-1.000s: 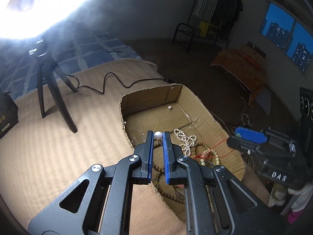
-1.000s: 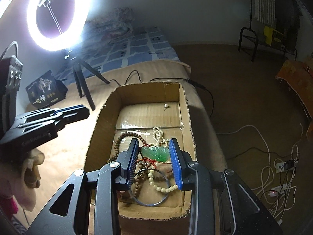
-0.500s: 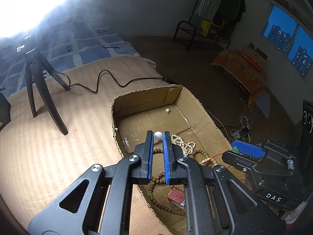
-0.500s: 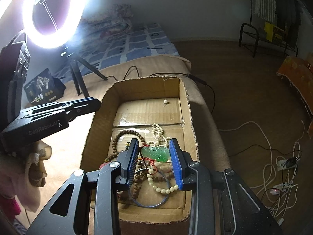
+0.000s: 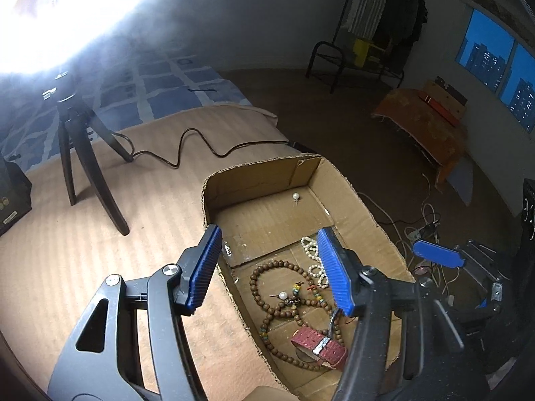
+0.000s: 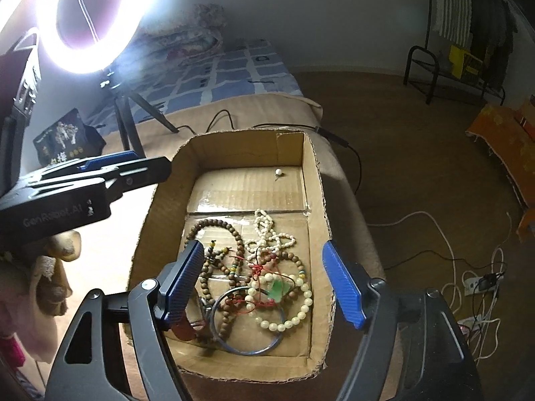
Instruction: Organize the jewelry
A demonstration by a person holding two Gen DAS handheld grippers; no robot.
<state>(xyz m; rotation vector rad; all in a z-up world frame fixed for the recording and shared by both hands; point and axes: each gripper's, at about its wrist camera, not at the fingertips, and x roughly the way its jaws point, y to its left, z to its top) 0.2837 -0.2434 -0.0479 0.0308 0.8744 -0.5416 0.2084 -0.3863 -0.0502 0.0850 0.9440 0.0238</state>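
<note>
An open cardboard box [image 5: 260,173] [image 6: 230,140] sits on a tan bed and holds jewelry. My left gripper [image 5: 269,269] is open and empty above the box. A pearl earring [image 5: 283,295] lies on brown wooden beads [image 5: 267,267] below it. A second pearl earring [image 5: 295,196] [image 6: 278,173] lies at the far end. My right gripper [image 6: 264,282] is open and empty above a green jade pendant [image 6: 279,289], pale bead bracelet [image 6: 302,310], blue bangle [image 6: 247,349] and white pearl strand [image 6: 267,230]. A red strap [image 5: 317,346] lies at the near end.
A ring light on a black tripod [image 5: 83,153] [image 6: 123,110] stands on the bed to the left, with a black cable [image 5: 187,147] running past the box. A dark packet [image 6: 67,137] lies at far left. Floor with cables [image 6: 468,284] is right of the bed.
Both grippers have opened. The left one let go of the pearl earring, which now lies on the wooden beads. The right one let go of the green jade pendant, now among the bracelets.
</note>
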